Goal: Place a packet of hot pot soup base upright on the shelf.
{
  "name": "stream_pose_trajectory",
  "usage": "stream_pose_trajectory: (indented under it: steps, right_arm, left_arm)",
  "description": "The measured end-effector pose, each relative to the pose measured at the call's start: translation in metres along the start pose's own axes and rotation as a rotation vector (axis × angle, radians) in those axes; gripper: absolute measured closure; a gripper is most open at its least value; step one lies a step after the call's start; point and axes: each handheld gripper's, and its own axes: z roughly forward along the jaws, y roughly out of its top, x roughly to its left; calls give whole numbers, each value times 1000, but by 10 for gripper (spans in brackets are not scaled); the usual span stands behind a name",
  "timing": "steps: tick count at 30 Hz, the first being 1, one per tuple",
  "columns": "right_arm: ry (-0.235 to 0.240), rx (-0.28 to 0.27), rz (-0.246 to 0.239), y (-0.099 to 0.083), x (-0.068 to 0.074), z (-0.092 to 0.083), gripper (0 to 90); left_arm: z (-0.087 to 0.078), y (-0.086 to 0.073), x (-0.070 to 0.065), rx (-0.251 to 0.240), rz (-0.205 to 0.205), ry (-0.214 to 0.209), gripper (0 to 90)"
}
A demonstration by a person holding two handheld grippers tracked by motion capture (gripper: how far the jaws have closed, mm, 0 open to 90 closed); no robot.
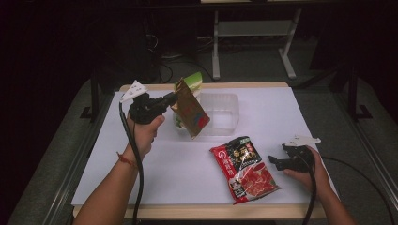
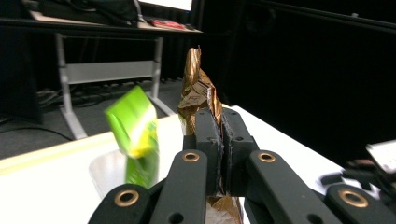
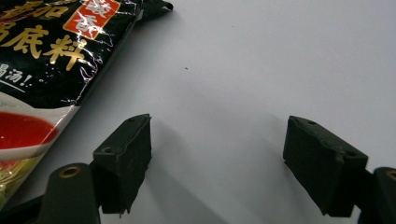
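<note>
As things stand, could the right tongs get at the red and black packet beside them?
Probably yes. The right tongs are open and empty, low over the white table, with the red and black packet lying flat just beside them and nothing between.

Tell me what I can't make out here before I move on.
- Brown packet: in the left gripper view, its lower part sits behind the left gripper fingers.
- Green packet: blurred in the left gripper view; print unreadable.
- Clear tray: in the high view the brown packet hides its left part.
- Red packet: cut off by the right gripper view's left edge.
</note>
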Motion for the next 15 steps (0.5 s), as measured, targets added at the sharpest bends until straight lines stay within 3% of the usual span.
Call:
stream_pose_trajectory:
  steps: [9, 15]
  right_arm:
    - [1, 0, 2, 0, 0, 0, 226]
    - [5, 0, 1, 0, 0, -1, 227]
  left_arm:
    - [42, 7, -1, 56, 5, 80, 873]
    - [70, 8, -6, 94, 32, 154, 873]
